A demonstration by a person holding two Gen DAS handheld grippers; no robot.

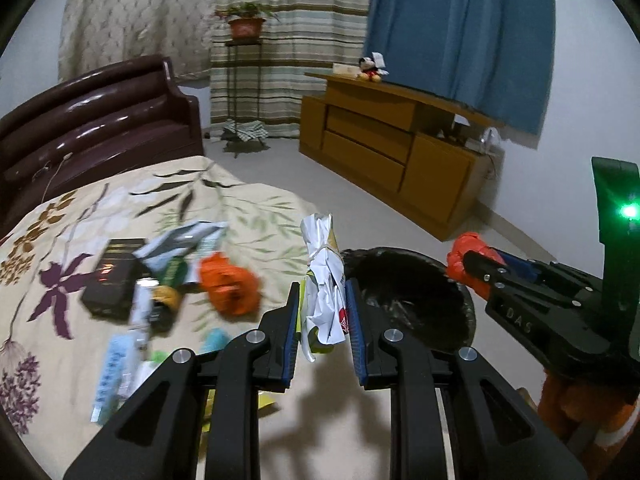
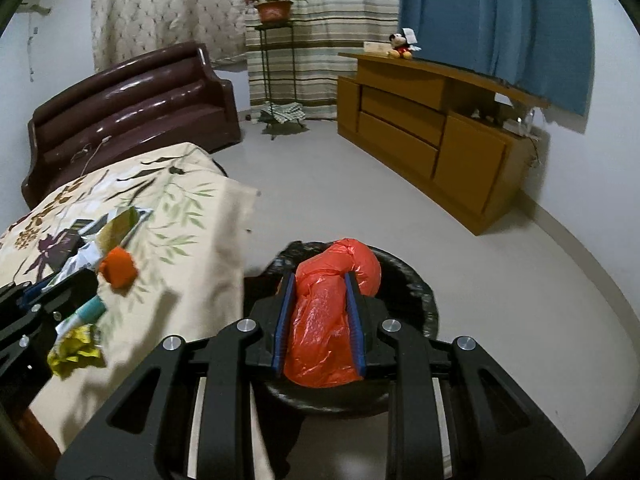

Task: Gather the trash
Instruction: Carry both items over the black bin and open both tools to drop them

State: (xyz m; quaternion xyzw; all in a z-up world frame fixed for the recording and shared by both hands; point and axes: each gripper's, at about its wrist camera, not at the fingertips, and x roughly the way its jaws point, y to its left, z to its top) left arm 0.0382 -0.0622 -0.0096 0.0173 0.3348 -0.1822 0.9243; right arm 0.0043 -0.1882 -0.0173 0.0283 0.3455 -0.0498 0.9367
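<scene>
My left gripper (image 1: pixel 322 292) is shut on a crumpled white wrapper (image 1: pixel 325 280), held above the bed's edge, just left of the black-lined trash bin (image 1: pixel 408 296). My right gripper (image 2: pixel 319 280) is shut on a crumpled orange plastic bag (image 2: pixel 332 312) and holds it over the bin (image 2: pixel 416 304); it shows from the side in the left wrist view (image 1: pixel 474 262). More trash lies on the floral bedspread (image 1: pixel 248 208): an orange wad (image 1: pixel 228 286), a black box (image 1: pixel 112 276), packets and tubes.
A yellow crumpled wrapper (image 2: pixel 74 350) and a teal tube (image 2: pixel 86 312) lie near the bed's edge. A brown headboard (image 2: pixel 132 108) stands at the left, a wooden dresser (image 2: pixel 432 136) at the right, a plant stand (image 2: pixel 276 60) by the curtains. Bare floor lies between.
</scene>
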